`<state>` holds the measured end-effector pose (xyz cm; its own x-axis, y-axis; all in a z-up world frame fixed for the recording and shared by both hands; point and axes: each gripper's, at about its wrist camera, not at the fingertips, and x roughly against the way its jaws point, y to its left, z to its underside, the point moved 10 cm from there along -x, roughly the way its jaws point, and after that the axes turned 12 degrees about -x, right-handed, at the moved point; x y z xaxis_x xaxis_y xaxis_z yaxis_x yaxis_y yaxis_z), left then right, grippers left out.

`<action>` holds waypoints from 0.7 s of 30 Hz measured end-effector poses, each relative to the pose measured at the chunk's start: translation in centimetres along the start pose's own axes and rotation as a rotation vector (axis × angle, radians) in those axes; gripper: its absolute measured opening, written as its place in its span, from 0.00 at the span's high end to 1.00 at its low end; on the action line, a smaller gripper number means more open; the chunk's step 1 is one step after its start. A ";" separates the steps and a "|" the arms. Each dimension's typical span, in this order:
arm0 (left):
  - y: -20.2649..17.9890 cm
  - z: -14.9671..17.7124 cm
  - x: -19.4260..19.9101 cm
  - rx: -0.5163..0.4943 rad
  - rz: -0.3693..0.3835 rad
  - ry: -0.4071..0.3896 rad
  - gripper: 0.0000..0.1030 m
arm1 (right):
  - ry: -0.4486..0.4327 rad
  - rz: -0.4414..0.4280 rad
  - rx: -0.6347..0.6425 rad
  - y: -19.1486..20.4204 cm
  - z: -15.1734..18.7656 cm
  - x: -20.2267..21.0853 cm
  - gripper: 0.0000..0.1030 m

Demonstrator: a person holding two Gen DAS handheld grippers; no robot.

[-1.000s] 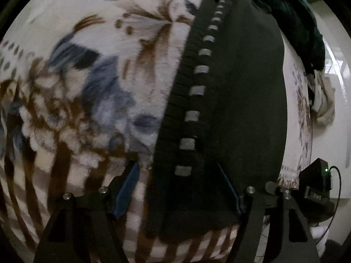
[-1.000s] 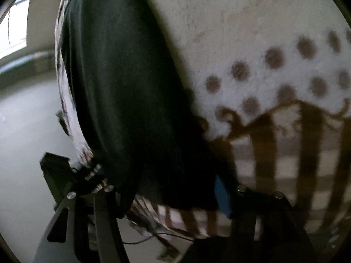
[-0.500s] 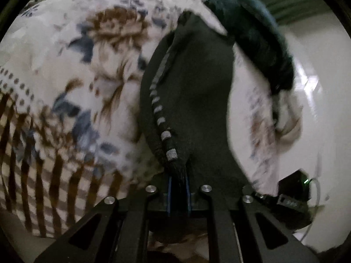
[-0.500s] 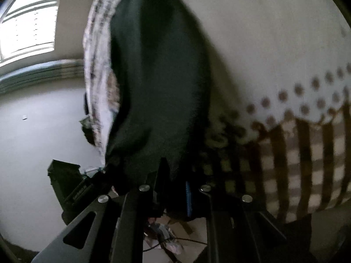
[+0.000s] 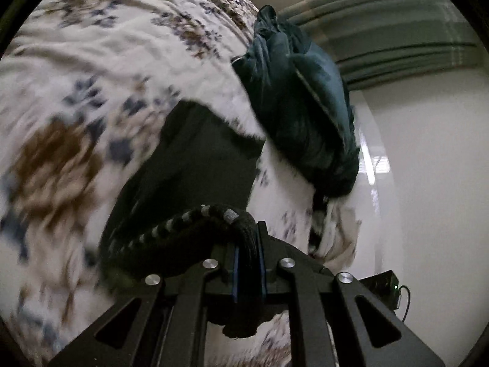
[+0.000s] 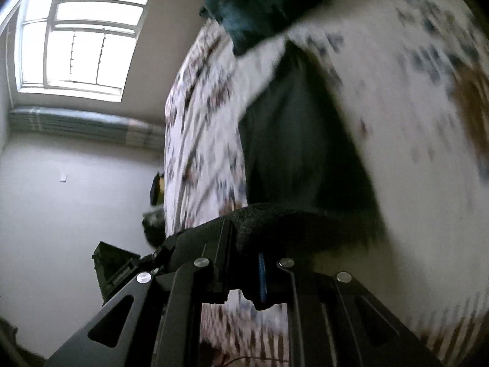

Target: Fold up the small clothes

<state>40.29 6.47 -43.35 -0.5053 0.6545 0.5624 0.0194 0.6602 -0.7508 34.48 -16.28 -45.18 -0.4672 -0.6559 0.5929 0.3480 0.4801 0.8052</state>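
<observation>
A small black garment (image 5: 189,165) with a ribbed hem of grey dashes lies on a floral fleece blanket (image 5: 91,76). My left gripper (image 5: 248,244) is shut on its ribbed near edge and lifts it off the blanket. My right gripper (image 6: 247,244) is shut on the other near corner of the same black garment (image 6: 293,140), also raised. The near edge curls over toward the far end. The far part still rests on the blanket.
A dark teal bundle of clothes (image 5: 305,107) lies at the far end of the blanket; it also shows in the right wrist view (image 6: 253,3). A black device with a cable (image 5: 382,284) sits at the bed's right edge. A window (image 6: 79,39) and wall lie beyond.
Both grippers closed on the garment's near edge, then lifted it and carried it forward, so the near edge now folds toward the far end.
</observation>
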 end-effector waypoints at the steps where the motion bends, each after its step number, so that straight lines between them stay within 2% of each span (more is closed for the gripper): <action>1: 0.2 -1.4 -0.9 0.002 0.005 -0.001 0.93 | -0.021 0.004 0.006 0.9 -2.1 -0.9 0.87; 6: 2.9 -9.1 -8.2 -0.021 -0.036 0.009 0.92 | -0.074 0.018 -0.005 2.8 -11.1 -7.1 0.87; 8: 5.0 -11.6 -11.8 0.008 -0.065 0.030 0.92 | -0.089 0.043 -0.003 3.1 -14.2 -10.1 0.87; 10: 6.9 -12.6 -14.8 0.029 -0.093 0.070 0.91 | -0.098 0.064 -0.016 2.8 -17.4 -13.0 0.87; 11: 8.0 -13.4 -16.5 0.048 -0.106 0.090 0.89 | -0.096 0.068 -0.027 2.5 -19.0 -14.4 0.87; 13: 9.3 -14.8 -18.9 0.087 -0.070 0.098 0.75 | -0.088 0.103 -0.059 1.2 -22.5 -17.7 0.86; 14: 9.7 -15.3 -19.4 0.114 -0.049 0.094 0.61 | -0.070 0.099 -0.092 0.4 -23.7 -19.0 0.80; 15: 9.8 -16.0 -19.3 0.153 0.011 0.063 0.48 | -0.047 0.076 -0.131 -0.3 -24.5 -20.1 0.72; 16: 9.8 -16.4 -18.7 0.181 0.052 0.032 0.41 | -0.048 0.049 -0.156 -0.7 -25.3 -20.4 0.63; 17: 10.1 -16.7 -18.0 0.195 0.058 0.006 0.36 | -0.079 0.036 -0.154 -0.8 -26.1 -20.1 0.45; 18: 10.4 -16.8 -17.3 0.192 0.051 -0.006 0.36 | -0.105 0.025 -0.139 -0.6 -26.7 -19.6 0.32; 19: 10.5 -16.7 -16.9 0.179 0.041 -0.005 0.36 | -0.118 0.016 -0.120 -0.3 -27.1 -18.9 0.28; 21: 10.9 -15.6 -16.5 0.092 -0.050 0.039 0.36 | -0.109 0.067 -0.090 -0.6 -26.9 -18.0 0.28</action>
<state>62.34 8.64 -55.41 -0.4697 0.6365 0.6117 -0.0853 0.6569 -0.7491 64.55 -20.41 -56.47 -0.5245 -0.5547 0.6460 0.4507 0.4628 0.7633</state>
